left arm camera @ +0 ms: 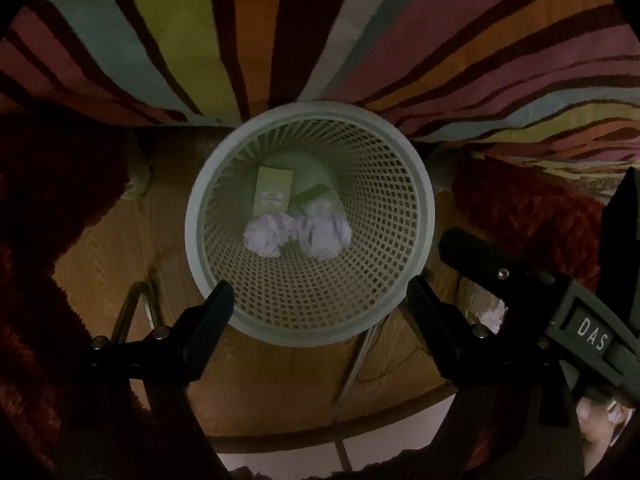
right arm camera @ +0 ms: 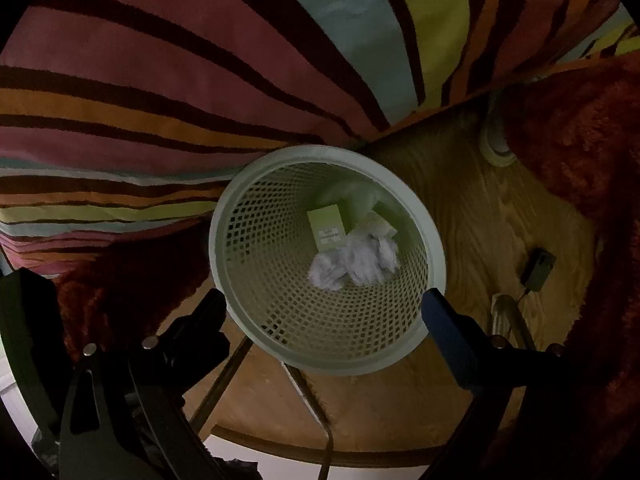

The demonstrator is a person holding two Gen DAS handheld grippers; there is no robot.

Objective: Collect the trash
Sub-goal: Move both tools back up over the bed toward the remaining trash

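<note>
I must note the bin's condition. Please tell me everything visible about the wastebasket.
The wastebasket is round, pale, apparently plastic, with a solid rim and lattice walls narrowing downward. It stands upright on the wooden floor, beside the striped rug. Inside lie two crumpled papers and two small light-green boxes.

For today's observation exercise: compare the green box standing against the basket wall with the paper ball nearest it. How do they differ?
The green box is flat-sided, sharp-edged and carries a printed label; the paper ball is crumpled, rounded and plain whitish. The box leans upright against the mesh wall, while the ball lies low on the bottom. Both sit inside the basket.
</note>
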